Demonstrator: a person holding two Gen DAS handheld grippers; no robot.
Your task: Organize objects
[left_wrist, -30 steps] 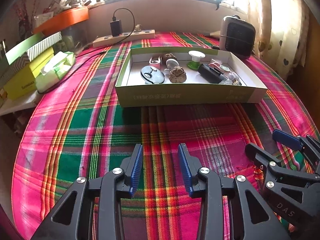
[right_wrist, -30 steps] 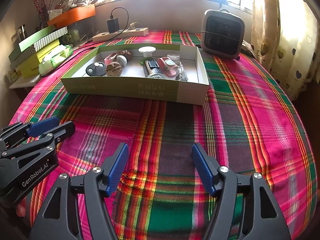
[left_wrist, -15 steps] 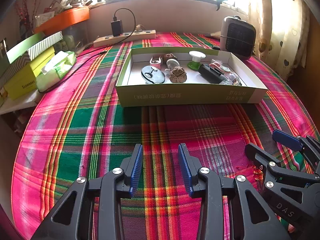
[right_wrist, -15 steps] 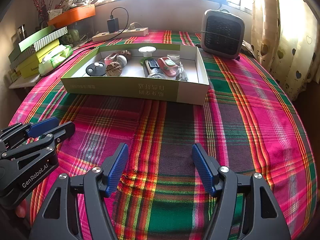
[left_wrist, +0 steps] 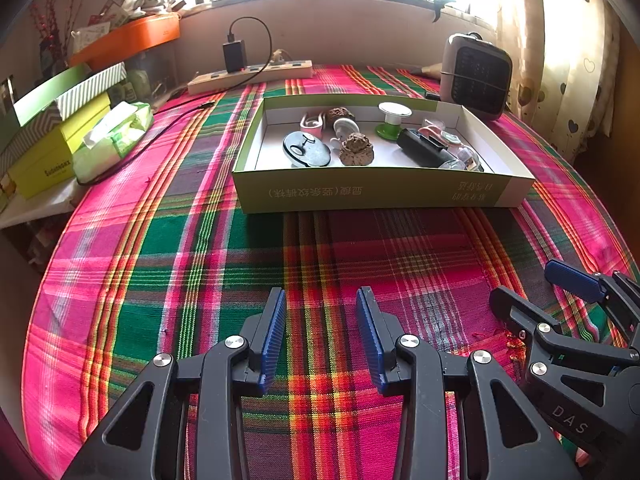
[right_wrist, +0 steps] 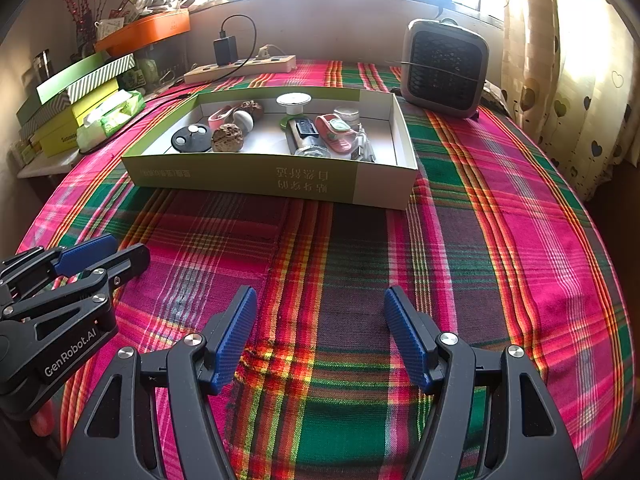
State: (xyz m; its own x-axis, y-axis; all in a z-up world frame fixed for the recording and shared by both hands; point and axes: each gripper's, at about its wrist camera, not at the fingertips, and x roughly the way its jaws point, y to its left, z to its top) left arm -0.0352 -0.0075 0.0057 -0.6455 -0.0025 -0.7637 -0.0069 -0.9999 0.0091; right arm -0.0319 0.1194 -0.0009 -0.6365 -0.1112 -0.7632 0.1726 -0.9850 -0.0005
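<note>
A shallow green and white cardboard box [left_wrist: 360,192] [right_wrist: 256,178] lies in the middle of the plaid tablecloth. Inside it are a dark round disc [left_wrist: 306,150] [right_wrist: 191,139], a brown walnut [left_wrist: 356,149] [right_wrist: 227,137], a white and green spool [left_wrist: 394,118] [right_wrist: 293,106], a black cylinder [left_wrist: 424,152] [right_wrist: 302,133] and a pink watch [right_wrist: 334,132]. My left gripper [left_wrist: 321,300] [right_wrist: 100,251] hovers open over bare cloth well in front of the box. To its right my right gripper [right_wrist: 320,300] [left_wrist: 532,284] stands open wider, nothing between its fingers.
A small grey fan heater [right_wrist: 444,68] [left_wrist: 476,76] stands behind the box at the right. A power strip with a plugged charger [left_wrist: 250,74] lies at the back. Stacked green boxes [left_wrist: 56,128] and a wipes pack [left_wrist: 114,136] sit at the left edge. A curtain [right_wrist: 576,92] hangs at the right.
</note>
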